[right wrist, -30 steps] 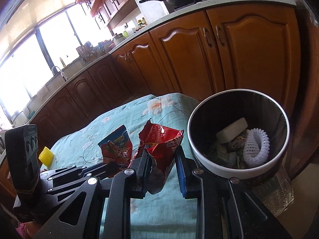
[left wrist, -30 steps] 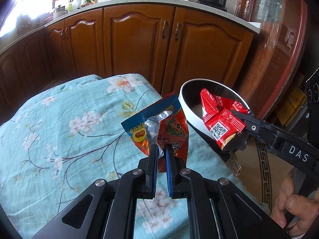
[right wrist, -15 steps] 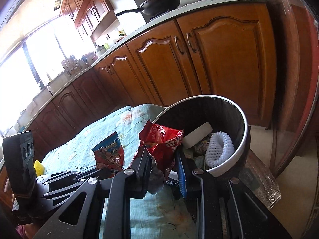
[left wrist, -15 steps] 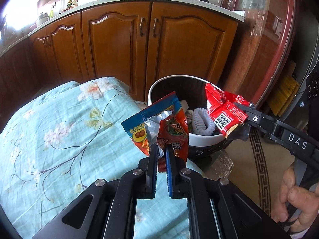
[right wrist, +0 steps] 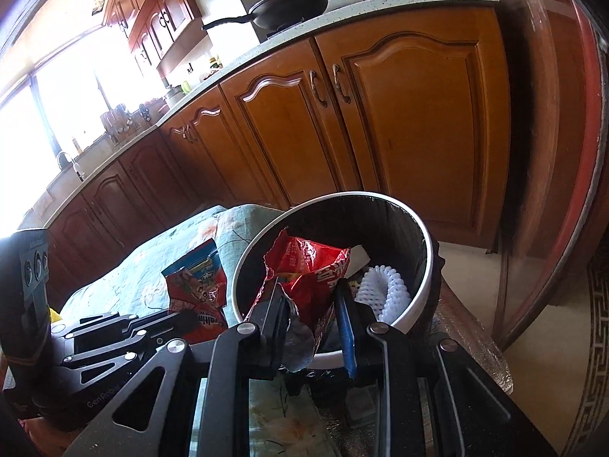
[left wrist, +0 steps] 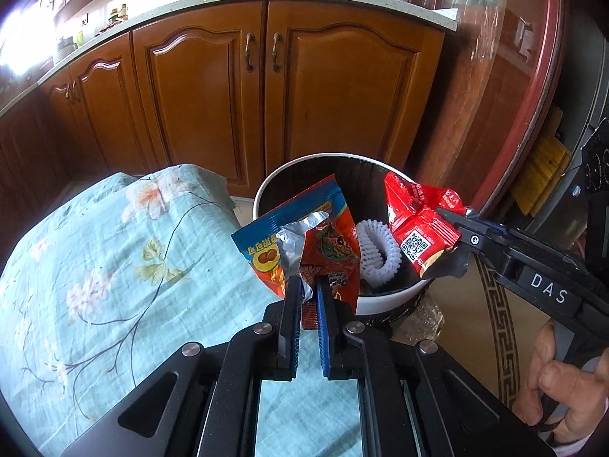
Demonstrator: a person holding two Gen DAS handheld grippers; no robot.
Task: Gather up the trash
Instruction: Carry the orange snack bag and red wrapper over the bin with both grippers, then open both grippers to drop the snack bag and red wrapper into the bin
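Note:
My left gripper [left wrist: 307,285] is shut on an orange and blue snack wrapper [left wrist: 304,243] with a silver inside, held at the near rim of a round white-rimmed trash bin [left wrist: 266,186]. My right gripper [right wrist: 310,297] is shut on a crumpled red wrapper [right wrist: 308,266], held over the bin's [right wrist: 418,228] mouth. In the left wrist view the red wrapper [left wrist: 418,228] hangs above the bin's right rim in the right gripper [left wrist: 453,234]. In the right wrist view the orange wrapper [right wrist: 198,285] sits left of the bin. White foam netting [left wrist: 377,251] lies inside the bin.
A table under a teal floral cloth [left wrist: 95,259] lies left of the bin. Wooden kitchen cabinets [left wrist: 266,87] stand behind it, with a wok [right wrist: 293,2] on the counter. A dark red curved door frame [left wrist: 533,95] is at right. A person's hand [left wrist: 563,388] grips the right handle.
Both grippers have swung right from over the table toward the bin. The red wrapper now hangs over the bin's mouth and the orange wrapper reaches its near rim.

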